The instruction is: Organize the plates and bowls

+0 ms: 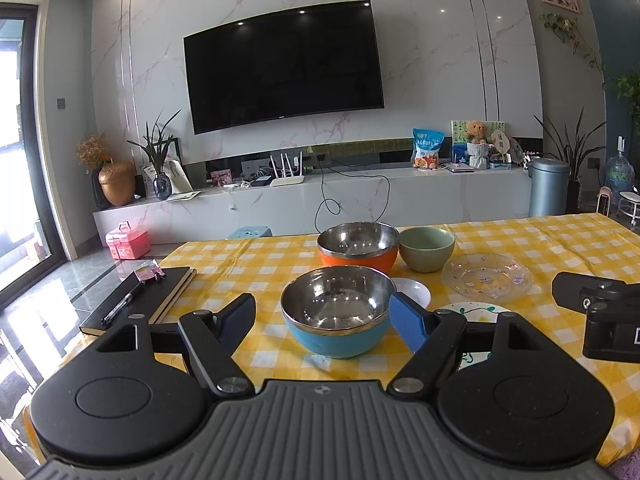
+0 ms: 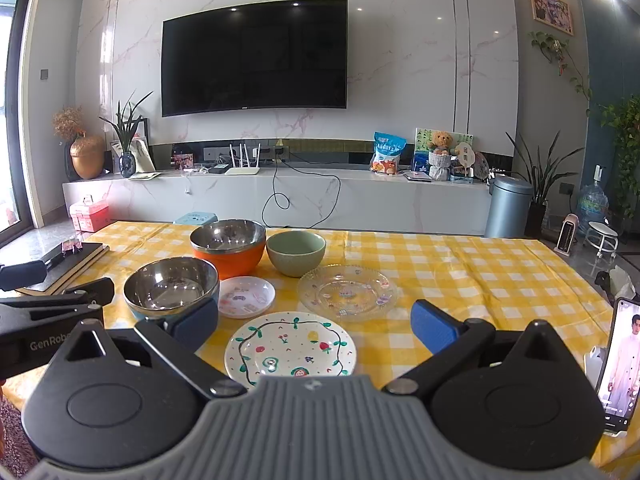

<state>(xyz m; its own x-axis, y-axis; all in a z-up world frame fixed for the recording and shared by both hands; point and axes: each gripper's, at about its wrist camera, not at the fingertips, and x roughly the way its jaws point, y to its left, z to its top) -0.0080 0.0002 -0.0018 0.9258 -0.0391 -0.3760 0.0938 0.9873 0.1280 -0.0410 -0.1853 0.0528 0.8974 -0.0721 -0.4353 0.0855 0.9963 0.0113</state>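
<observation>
Marble wall [image 2: 400,60], mounted TV [image 2: 254,56], low console [image 2: 360,196], glossy floor [image 1: 48,312].

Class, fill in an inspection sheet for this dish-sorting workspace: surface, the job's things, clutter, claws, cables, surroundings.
Surface: table under a yellow checked cloth.
Job's things: blue steel bowl, orange steel bowl, green bowl, small white dish, clear glass plate, painted plate; all separate, none stacked.
Clutter: black notebook with a pen at the table's left edge; phone propped at the right.
Claws: left claw open, straddling the blue steel bowl; right claw open, over the painted plate.
Cables: black cable hanging from the TV bench.
Surroundings: wall TV, TV bench, plants, bin.
</observation>
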